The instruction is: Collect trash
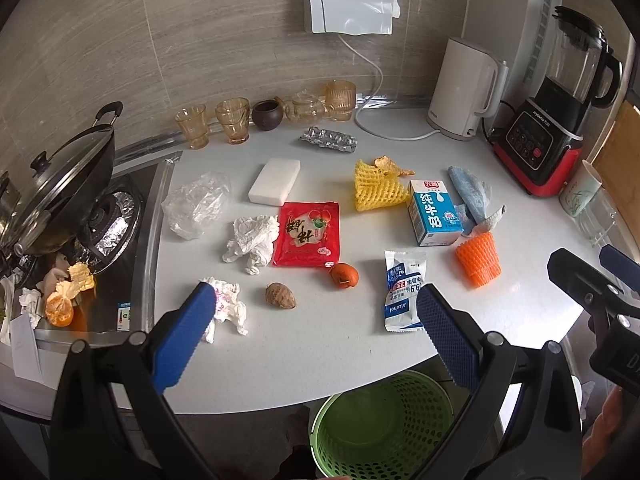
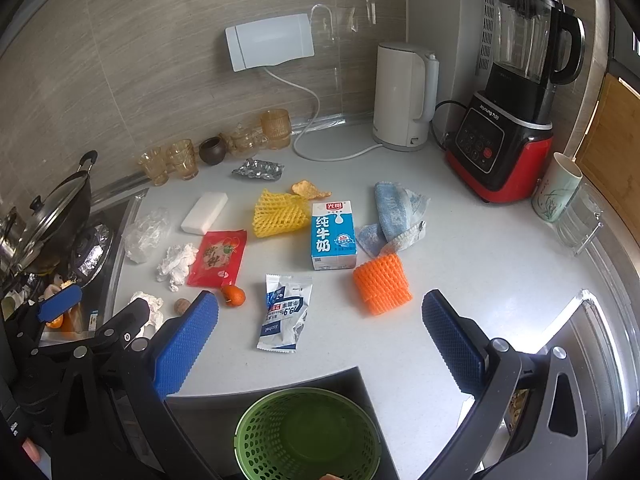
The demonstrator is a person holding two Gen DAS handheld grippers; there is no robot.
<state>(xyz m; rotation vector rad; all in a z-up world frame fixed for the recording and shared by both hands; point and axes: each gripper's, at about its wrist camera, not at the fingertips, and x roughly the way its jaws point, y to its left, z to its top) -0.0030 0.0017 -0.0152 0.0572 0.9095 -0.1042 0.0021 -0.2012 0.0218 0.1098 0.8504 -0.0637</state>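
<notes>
Both grippers hang wide open and empty over the near edge of the table (image 1: pixel 320 368): the left gripper (image 1: pixel 312 328) low in the left wrist view, the right gripper (image 2: pixel 320 332) low in the right wrist view. The green basket (image 2: pixel 308 436) sits below the table edge at the bottom centre, and looks empty.

The trash lies spread across the middle of both frames. The wipe packet (image 2: pixel 284 312), nearest the right gripper, is thin, light and probably slippery, so pinching a crumpled edge seems best. The orange foam net (image 2: pixel 382 282) is soft and springy and should take a squeeze across its middle. The milk carton (image 2: pixel 333 236) is stiffer; grip its narrow sides. The crumpled tissue (image 1: pixel 228 308) by the left gripper is feather-light and will crush anywhere.
</notes>
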